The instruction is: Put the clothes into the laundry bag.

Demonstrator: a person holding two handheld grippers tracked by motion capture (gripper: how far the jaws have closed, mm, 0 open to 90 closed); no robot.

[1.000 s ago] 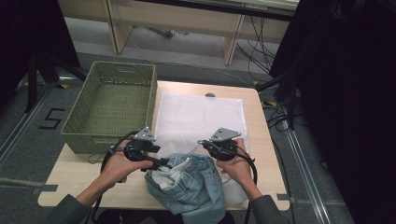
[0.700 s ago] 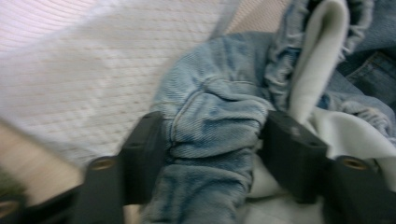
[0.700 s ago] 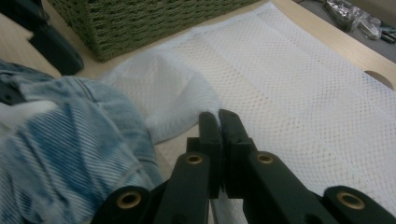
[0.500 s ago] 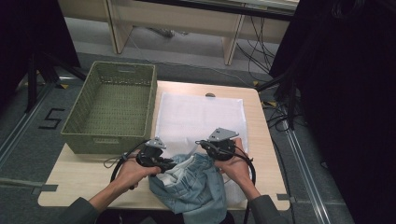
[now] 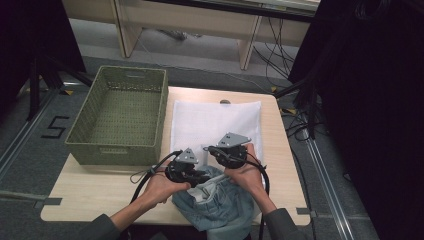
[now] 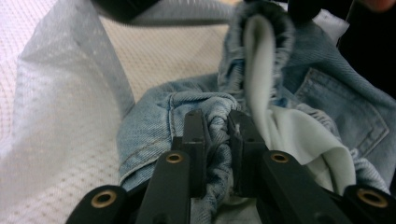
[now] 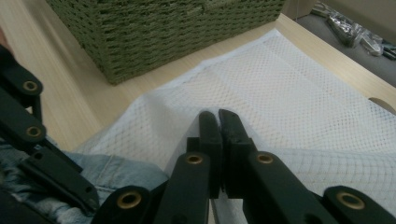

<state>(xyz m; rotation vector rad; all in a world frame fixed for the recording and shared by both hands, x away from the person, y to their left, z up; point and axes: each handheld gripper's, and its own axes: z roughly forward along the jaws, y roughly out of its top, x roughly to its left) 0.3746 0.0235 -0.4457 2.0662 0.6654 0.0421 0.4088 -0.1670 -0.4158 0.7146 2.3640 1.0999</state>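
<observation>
A white mesh bag (image 5: 215, 125) lies flat on the table, its near edge raised. My right gripper (image 5: 216, 151) is shut on that edge, and the mesh (image 7: 299, 102) is pinched between the jaws of the right gripper (image 7: 217, 116). A crumpled pair of light-blue denim shorts (image 5: 220, 207) sits at the table's front. My left gripper (image 5: 201, 178) is shut on its gathered waistband. In the left gripper view the left gripper (image 6: 215, 119) grips the denim (image 6: 149, 126) right at the lifted mesh (image 6: 56, 116). The white pocket lining (image 6: 299, 135) shows.
A green woven basket (image 5: 117, 117) stands to the left of the bag, its wall (image 7: 154, 28) close to the right gripper. Bare wooden table (image 5: 95, 190) lies in front of the basket. Beyond the table are floor cables and desk legs.
My left gripper has moved right with the denim, closing in on the right gripper at the bag's near edge. The right gripper has barely moved.
</observation>
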